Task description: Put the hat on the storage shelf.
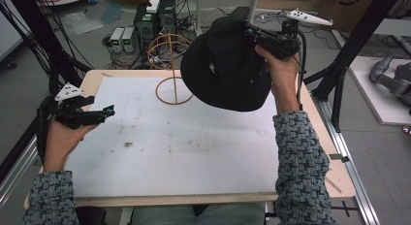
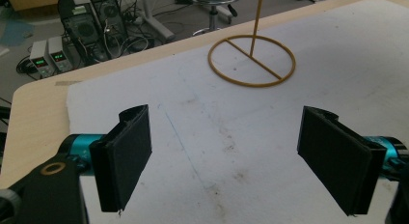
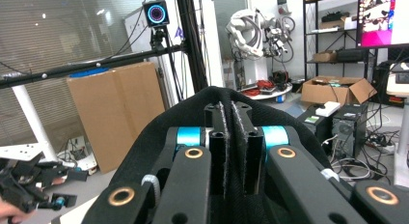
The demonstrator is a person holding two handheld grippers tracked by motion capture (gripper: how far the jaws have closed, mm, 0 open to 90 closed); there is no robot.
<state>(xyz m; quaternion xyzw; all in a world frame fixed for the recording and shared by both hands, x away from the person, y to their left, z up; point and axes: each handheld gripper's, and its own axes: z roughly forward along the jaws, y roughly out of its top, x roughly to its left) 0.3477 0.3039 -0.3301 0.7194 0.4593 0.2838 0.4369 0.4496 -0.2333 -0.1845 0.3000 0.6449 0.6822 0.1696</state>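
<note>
Scene: a person sits at a bench (image 1: 92, 82) covered by a white mat (image 1: 194, 152), with a hand-held gripper in each hand.
Hat: a black brimmed hat (image 1: 225, 65) hangs in the air above the far part of the bench, at about 1 o'clock from the mat's middle, its brim drooping toward the mat.
Right hand-held gripper: the right hand-held gripper (image 1: 252, 33) is clamped on the hat; in the right gripper view its jaws stand pressed together with a fold of black cloth pinched between them (image 3: 226, 137).
Left hand-held gripper: the left hand-held gripper (image 1: 109, 110) hovers at the 9 o'clock edge of the mat, jaws spread wide, holding nothing; its pads (image 2: 123, 159) frame bare mat.
Stand: a thin yellow wire hat stand (image 1: 170, 65) rises from a ring base at 12 o'clock on the mat, just left of the hat, its domed top partly hidden behind the brim.
Likely aim: seating the hat on the stand's dome.
Risk, slipping: only a thin fold is pinched, so the limp cloth could slide out and drop.
Risk, toppling: the stand looks light; the sagging brim could snag the wire and tip it.
Risk, off-centre: the hat hides the dome from above, so it could land lopsided and slide off.
Risk, no support: the left hand-held gripper is well apart from the stand and cannot steady it.
</note>
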